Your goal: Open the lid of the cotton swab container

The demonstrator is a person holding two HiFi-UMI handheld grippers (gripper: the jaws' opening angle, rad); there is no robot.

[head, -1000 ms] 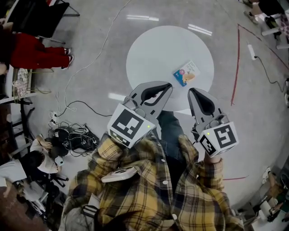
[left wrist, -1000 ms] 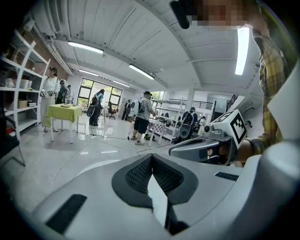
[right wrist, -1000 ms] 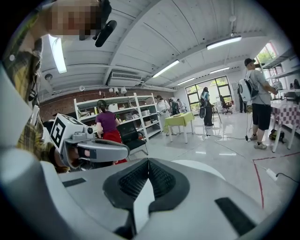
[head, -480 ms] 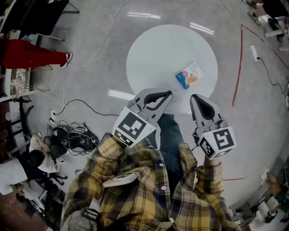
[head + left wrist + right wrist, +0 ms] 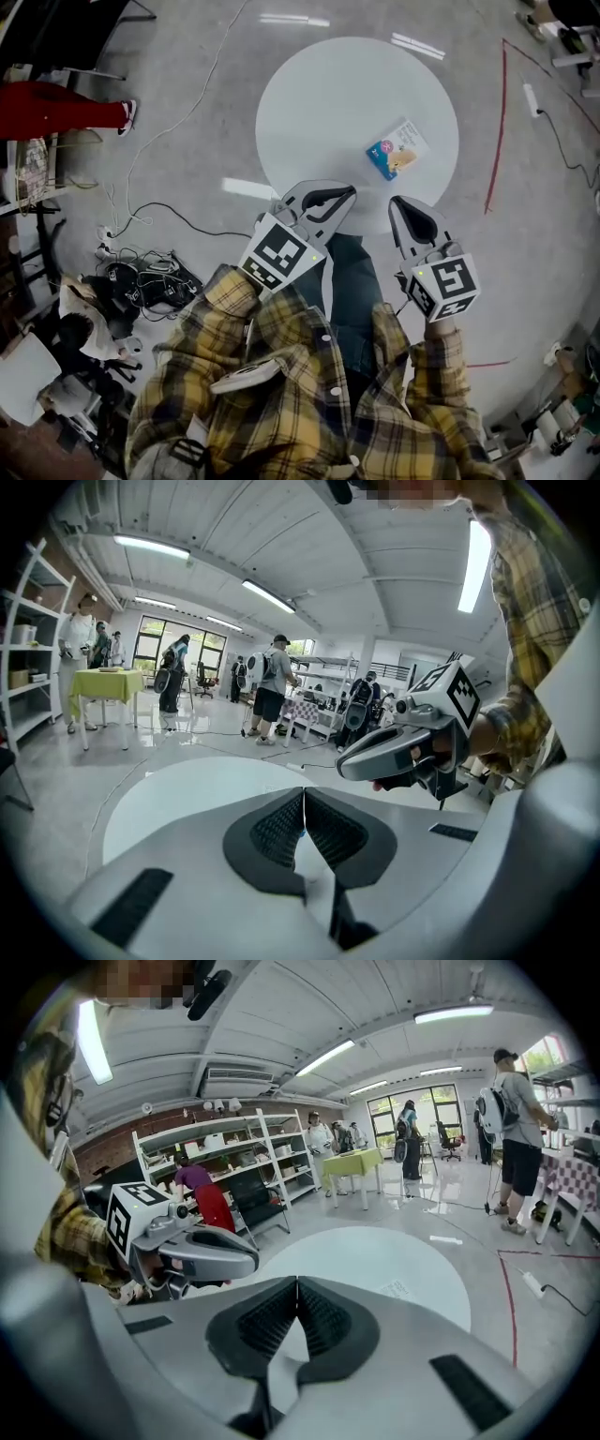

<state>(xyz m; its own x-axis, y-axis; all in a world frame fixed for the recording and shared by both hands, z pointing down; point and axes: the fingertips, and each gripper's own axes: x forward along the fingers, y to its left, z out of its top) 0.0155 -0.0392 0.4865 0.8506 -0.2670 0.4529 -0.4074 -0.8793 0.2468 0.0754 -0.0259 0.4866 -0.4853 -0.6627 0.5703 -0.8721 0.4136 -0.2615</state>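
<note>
The cotton swab container (image 5: 398, 148), a small flat pack printed in blue, white and pink, lies on the right part of the round white table (image 5: 319, 103). Both grippers hover over the table's near edge, short of the container. My left gripper (image 5: 349, 192) is shut with nothing between its jaws, as the left gripper view (image 5: 304, 795) shows. To its right, my right gripper (image 5: 397, 202) is also shut and empty, its pads meeting in its own view (image 5: 297, 1283). The container (image 5: 398, 1289) shows faintly on the table ahead of the right jaws.
A tangle of cables and a power strip (image 5: 141, 277) lies on the floor at left. A red tape line (image 5: 494, 141) runs right of the table. A person in red trousers (image 5: 56, 105) sits at far left. Shelving (image 5: 225, 1162) and several standing people (image 5: 272, 691) surround the area.
The head view has shifted, so the table looks a little larger and the container sits slightly further right. Both grippers stay shut near the table's front edge.
</note>
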